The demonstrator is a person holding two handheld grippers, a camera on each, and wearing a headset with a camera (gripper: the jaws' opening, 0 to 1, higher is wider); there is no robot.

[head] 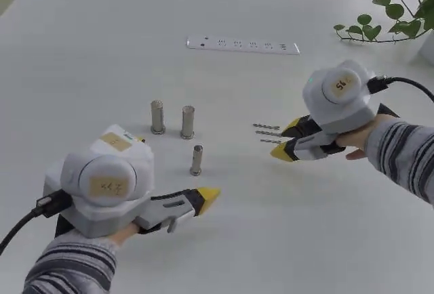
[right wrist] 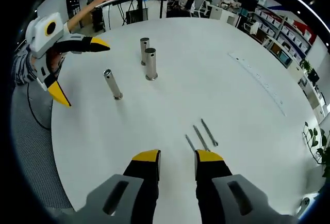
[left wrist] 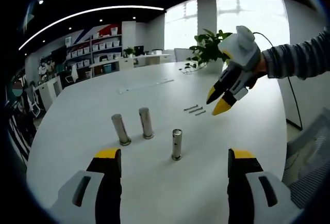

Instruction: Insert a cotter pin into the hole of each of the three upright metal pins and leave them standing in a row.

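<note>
Three upright metal pins stand on the white table: two side by side point(head: 157, 117) point(head: 188, 122) and a shorter-looking one point(head: 196, 160) nearer me. Three thin cotter pins point(head: 268, 133) lie flat to their right. My left gripper point(head: 174, 166) is wide open and low at the near left. In the left gripper view the nearest metal pin point(left wrist: 177, 144) stands ahead, between the lines of the jaws. My right gripper point(head: 285, 140) hovers just right of the cotter pins point(right wrist: 201, 135), jaws a little apart, nothing held.
A white power strip point(head: 243, 44) lies at the far middle of the table. A potted green plant point(head: 400, 16) trails over the far right corner. Cables run from both grippers.
</note>
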